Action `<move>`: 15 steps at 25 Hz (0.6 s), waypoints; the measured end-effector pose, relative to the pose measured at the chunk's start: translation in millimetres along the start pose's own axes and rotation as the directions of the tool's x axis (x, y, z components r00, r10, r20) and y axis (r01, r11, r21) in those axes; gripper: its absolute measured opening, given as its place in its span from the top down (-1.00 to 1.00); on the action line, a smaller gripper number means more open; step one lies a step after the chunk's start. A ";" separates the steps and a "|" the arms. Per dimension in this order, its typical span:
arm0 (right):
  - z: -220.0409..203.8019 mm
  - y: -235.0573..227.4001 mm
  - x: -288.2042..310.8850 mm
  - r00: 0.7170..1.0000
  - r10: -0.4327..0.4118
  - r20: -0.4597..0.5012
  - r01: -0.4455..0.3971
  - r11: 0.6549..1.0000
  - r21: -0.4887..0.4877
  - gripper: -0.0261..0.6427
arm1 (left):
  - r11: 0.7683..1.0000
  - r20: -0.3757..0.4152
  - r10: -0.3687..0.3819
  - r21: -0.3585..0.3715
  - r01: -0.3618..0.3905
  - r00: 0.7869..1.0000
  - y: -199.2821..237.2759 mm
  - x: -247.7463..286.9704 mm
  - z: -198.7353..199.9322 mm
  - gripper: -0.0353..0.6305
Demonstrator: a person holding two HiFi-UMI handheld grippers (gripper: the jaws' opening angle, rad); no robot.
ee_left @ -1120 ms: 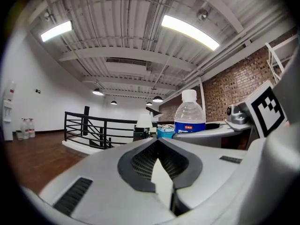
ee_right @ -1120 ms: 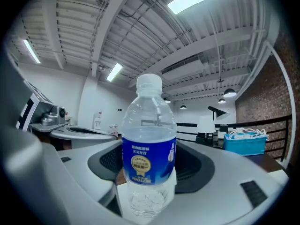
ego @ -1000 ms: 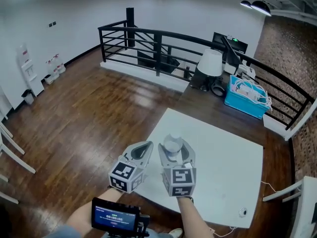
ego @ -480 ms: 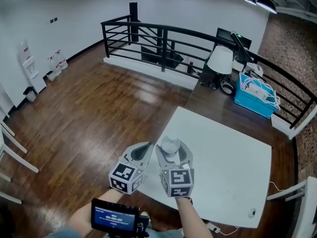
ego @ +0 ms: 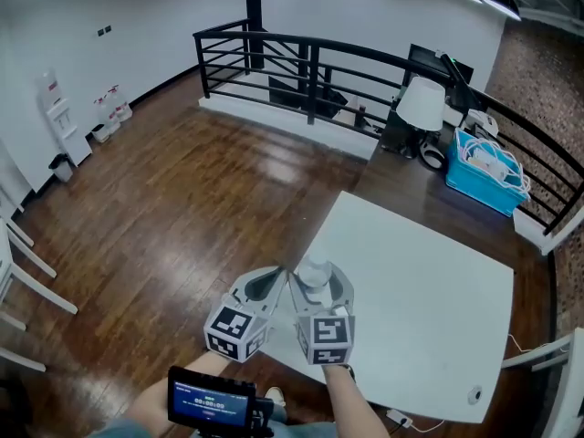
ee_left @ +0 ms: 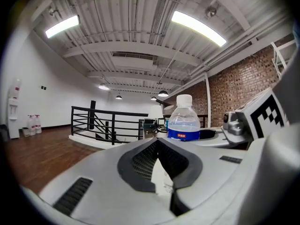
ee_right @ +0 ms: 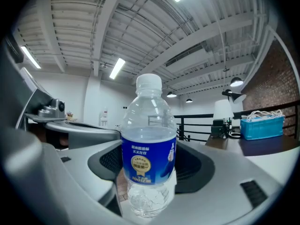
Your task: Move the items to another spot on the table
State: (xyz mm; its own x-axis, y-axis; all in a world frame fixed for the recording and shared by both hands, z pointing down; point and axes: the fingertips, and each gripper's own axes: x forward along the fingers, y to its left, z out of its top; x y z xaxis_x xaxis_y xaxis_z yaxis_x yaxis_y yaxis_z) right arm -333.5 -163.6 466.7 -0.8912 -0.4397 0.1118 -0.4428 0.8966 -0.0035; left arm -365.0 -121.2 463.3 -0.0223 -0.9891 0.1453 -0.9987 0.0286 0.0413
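The left gripper [ego: 274, 274] hangs by the left edge of the white table [ego: 429, 308], close to the table's near left corner, with the wooden floor [ego: 164, 208] under its outer side. Its two jaws are drawn together so that their tips meet, and nothing sits between them. Its marker cube [ego: 235, 329] faces up toward the head camera, and a small lit screen [ego: 212, 400] shows just below it at the bottom of the head view.

Just beside it to the right, the right gripper [ego: 318, 281] has its jaws spread wide around a clear water bottle [ee_right: 149, 163], one dark pad on each side of the blue label. The bottle stands upright with its white cap on, and is about half full. It is over the table's left edge, by the near left corner. Whether its base touches the tabletop cannot be told.

Past the table's far right corner are a white lamp [ego: 422, 103] and a blue basket [ego: 484, 176] holding white cables, in front of a black railing [ego: 310, 57].
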 end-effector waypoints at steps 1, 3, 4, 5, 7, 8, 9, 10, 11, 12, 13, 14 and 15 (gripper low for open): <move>-6.7 0.7 2.0 1.000 -0.001 -0.001 0.001 1.000 0.001 0.06 | 1.000 -0.004 0.001 -0.002 -0.001 1.000 1.0 0.3 -4.4 0.87; -19.3 1.2 6.6 1.000 -0.003 -0.008 0.003 1.000 0.004 0.06 | 1.000 -0.011 0.005 -0.006 -0.005 1.000 2.6 2.5 -13.0 0.87; -25.0 1.0 8.9 1.000 -0.005 -0.013 0.005 1.000 0.005 0.06 | 1.000 -0.015 0.006 -0.008 -0.006 1.000 3.1 4.1 -17.2 0.87; -30.2 0.7 11.0 1.000 -0.006 -0.019 0.006 1.000 0.005 0.06 | 1.000 -0.019 0.006 -0.010 -0.006 1.000 3.4 5.5 -21.3 0.87; -38.5 -0.5 14.3 1.000 -0.010 -0.028 0.010 1.000 0.002 0.05 | 1.000 -0.027 0.007 -0.014 -0.007 1.000 4.5 7.3 -28.2 0.87; -41.5 -1.5 15.5 0.999 -0.014 -0.028 0.014 1.000 0.001 0.05 | 1.000 -0.030 0.008 -0.015 -0.009 1.000 5.6 7.8 -30.9 0.87; -44.0 -2.6 16.7 0.999 -0.018 -0.028 0.018 1.000 0.001 0.05 | 1.000 -0.033 0.009 -0.017 -0.010 0.999 6.8 8.5 -33.2 0.87; -46.0 -3.3 17.7 0.999 -0.019 -0.028 0.019 1.000 -0.001 0.05 | 1.000 -0.035 0.010 -0.018 -0.011 0.999 8.0 9.4 -35.1 0.87; -47.8 -3.3 18.7 0.999 -0.015 -0.029 0.015 1.000 -0.003 0.05 | 1.000 -0.037 0.010 -0.020 -0.011 0.999 8.9 10.3 -36.7 0.87; -49.7 -3.0 19.4 0.999 -0.012 -0.030 0.011 1.000 -0.006 0.04 | 1.000 -0.038 0.009 -0.022 -0.010 0.999 9.5 10.9 -37.8 0.87; -51.7 -2.5 20.1 0.999 -0.010 -0.031 0.009 1.000 -0.008 0.04 | 1.000 -0.038 0.009 -0.023 -0.010 0.999 10.2 11.0 -38.8 0.87; -53.7 -1.9 20.7 0.999 -0.010 -0.032 0.009 1.000 -0.009 0.04 | 1.000 -0.036 0.010 -0.023 -0.011 0.999 11.4 10.8 -39.8 0.87; -55.7 -1.1 21.2 0.999 -0.010 -0.035 0.010 1.000 -0.011 0.04 | 1.000 -0.034 0.015 -0.022 -0.015 0.999 13.3 10.4 -40.7 0.87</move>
State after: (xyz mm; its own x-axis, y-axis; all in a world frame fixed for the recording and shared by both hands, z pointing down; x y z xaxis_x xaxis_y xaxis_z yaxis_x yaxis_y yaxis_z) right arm -346.3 -171.0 524.5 -0.8827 -0.4467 0.1461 -0.4504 0.8928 0.0082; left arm -376.7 -125.3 505.6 -0.0354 -0.9832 0.1793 -0.9970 0.0470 0.0611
